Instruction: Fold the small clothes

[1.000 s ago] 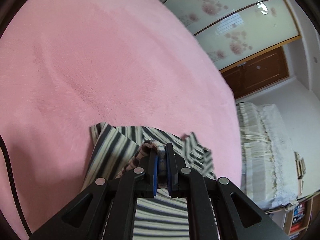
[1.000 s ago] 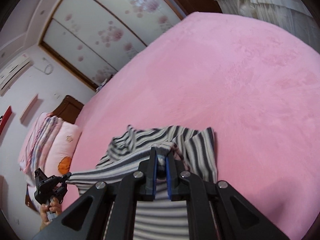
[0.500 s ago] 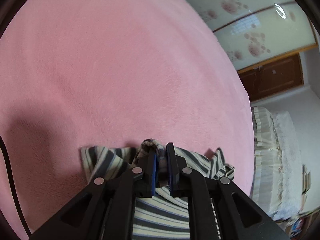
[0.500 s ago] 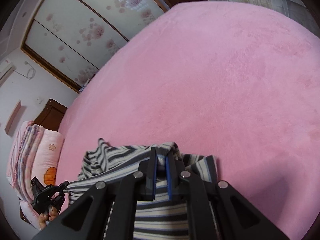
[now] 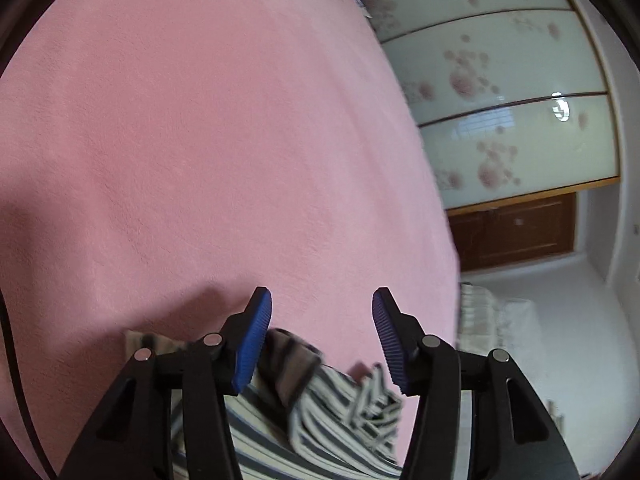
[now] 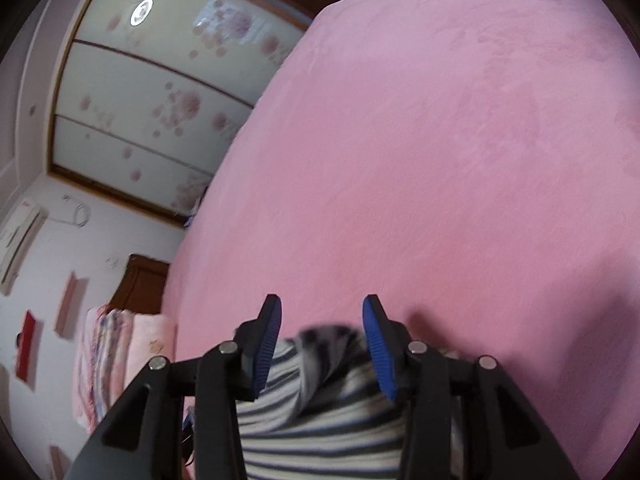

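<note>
Jaws of the left gripper (image 5: pixel 322 312) stand apart and have just been opening; the blue ribbed pads (image 5: pixel 254 344) press on nothing. A bunched fold of the striped garment (image 5: pixel 320 408) lies between them, close against the left pad, though whether it touches that pad is unclear; it is clear of the right one. The cloth here is blurred, so stripe edges and the shape of the fold are hard to make out. The garment's near part is hidden under the black finger arms and cut off by the lower frame edge.

Right gripper (image 6: pixel 322 318): jaws likewise parted, just been opening, pads (image 6: pixel 266 354) not clamping. A raised hump of the same striped garment (image 6: pixel 320 408) sits between them, blurred at its top; contact with either pad cannot be settled. Its lower part runs under the gripper body and out of frame.

The garment lies on a pink bedspread (image 5: pixel 200 140) that fills most of both views; the gripper shadows fall on it just beside the cloth. Past the bed edge: sliding wardrobe doors (image 5: pixel 500 92) with a floral pattern, distorted by the lens. In the right wrist view a stack of pink bedding (image 6: pixel 116 360) shows at lower left, soft and partly cut off by the gripper.
</note>
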The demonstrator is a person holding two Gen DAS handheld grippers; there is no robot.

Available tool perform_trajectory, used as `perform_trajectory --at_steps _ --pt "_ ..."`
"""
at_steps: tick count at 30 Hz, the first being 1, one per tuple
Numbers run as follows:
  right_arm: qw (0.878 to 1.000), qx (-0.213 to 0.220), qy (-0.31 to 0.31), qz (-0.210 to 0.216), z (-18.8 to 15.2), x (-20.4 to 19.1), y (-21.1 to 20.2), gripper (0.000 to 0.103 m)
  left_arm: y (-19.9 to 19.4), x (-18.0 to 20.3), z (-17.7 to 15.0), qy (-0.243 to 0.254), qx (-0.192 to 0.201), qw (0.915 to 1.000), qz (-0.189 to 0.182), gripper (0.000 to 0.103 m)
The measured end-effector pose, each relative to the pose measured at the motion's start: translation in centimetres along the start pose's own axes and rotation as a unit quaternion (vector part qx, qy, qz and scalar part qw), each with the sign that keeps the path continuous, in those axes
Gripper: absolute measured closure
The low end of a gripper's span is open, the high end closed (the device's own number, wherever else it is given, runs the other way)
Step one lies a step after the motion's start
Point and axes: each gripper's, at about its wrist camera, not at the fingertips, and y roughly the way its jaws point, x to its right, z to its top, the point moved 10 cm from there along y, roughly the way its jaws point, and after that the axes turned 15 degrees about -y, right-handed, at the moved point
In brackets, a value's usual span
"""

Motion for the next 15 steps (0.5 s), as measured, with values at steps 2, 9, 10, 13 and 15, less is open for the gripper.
perform_trajectory --at_steps 2,9,10,13,15 --pt "0.999 0.0 -0.033 -0.025 0.1 -0.4 -0.2 0.06 0.1 0.0 -0.2 0.026 0.002 0.9995 0.019 0.052" --pt "0.978 -0.009 -0.189 -0.088 -0.9 -3.4 -2.6 0.06 -1.8 2.1 -2.3 0.215 0.008 0.9737 0.074 0.052" --pt "0.976 -0.011 -0.199 -0.091 -1.1 -3.7 -2.8 0.06 -2.3 2.3 -2.6 0.239 0.008 0.9676 0.082 0.052" --pt "0.967 -0.018 -0.233 -0.097 -2.2 -4.8 -3.9 0.061 -3.7 2.6 -3.9 0.295 0.009 0.9502 0.101 0.052" --pt "0.961 -0.022 -0.256 -0.097 -3.0 -5.9 -4.4 0.066 -4.4 2.6 -5.1 0.323 0.006 0.94 0.109 0.052"
